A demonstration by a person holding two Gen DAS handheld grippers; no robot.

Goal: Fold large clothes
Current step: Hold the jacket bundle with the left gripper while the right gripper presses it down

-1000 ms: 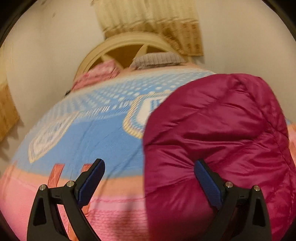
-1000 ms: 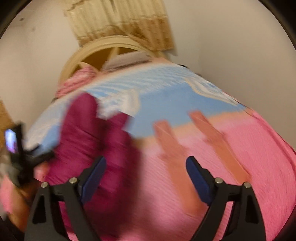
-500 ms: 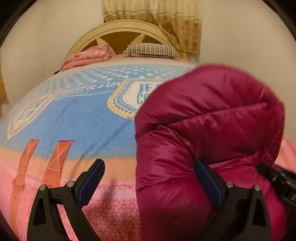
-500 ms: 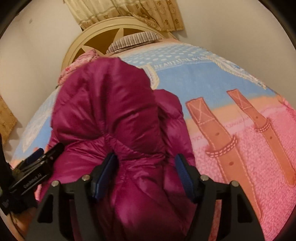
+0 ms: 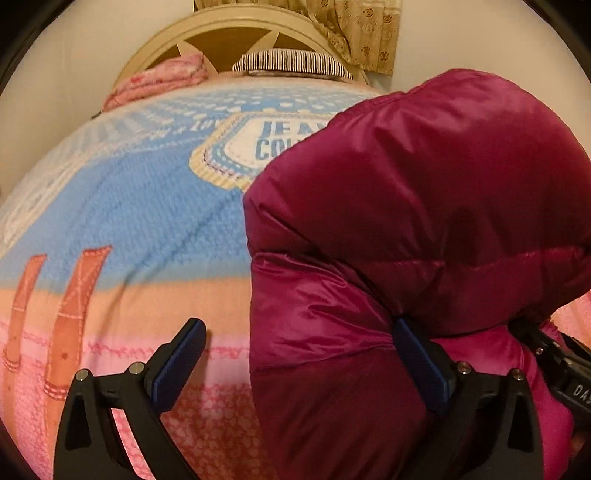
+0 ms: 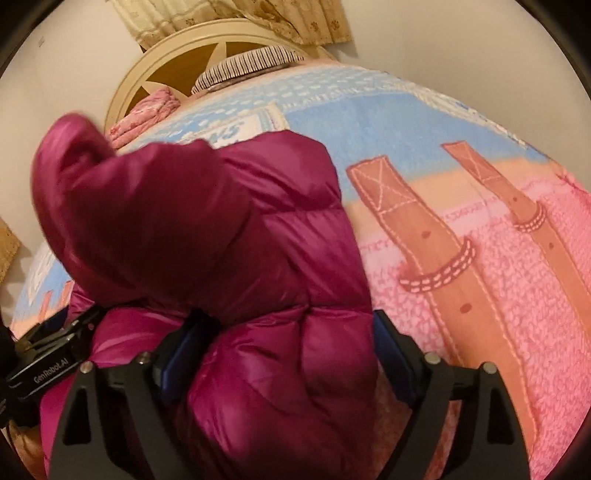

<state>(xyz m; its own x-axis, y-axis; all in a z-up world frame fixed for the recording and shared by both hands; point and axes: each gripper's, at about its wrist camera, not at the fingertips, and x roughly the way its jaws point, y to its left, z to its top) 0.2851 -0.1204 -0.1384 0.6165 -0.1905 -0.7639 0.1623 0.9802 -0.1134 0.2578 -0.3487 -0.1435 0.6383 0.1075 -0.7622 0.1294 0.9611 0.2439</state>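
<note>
A magenta puffer jacket [image 5: 424,184] lies bunched and folded over on the bed's blue and pink blanket [image 5: 129,221]. My left gripper [image 5: 301,362] is open wide at the jacket's near left edge. Its right finger [image 5: 421,362] is tucked under the fold and its left finger [image 5: 181,362] is over bare blanket. In the right wrist view the jacket [image 6: 221,221] fills the gap of my right gripper [image 6: 282,350], whose jaws are opening around the near bulge. The left gripper's body [image 6: 51,354] shows at that view's left edge.
A cream headboard [image 5: 229,33] with a striped pillow [image 5: 291,62] and a pink pillow [image 5: 162,81] stands at the far end, below a curtain [image 5: 362,29]. Blanket [image 6: 480,295] spreads to the right of the jacket. Pale walls flank the bed.
Both grippers have sunk toward the bed. The right one swung from over the blanket onto the jacket, narrowed on it, then widened again. The jacket's fold now lies lower.
</note>
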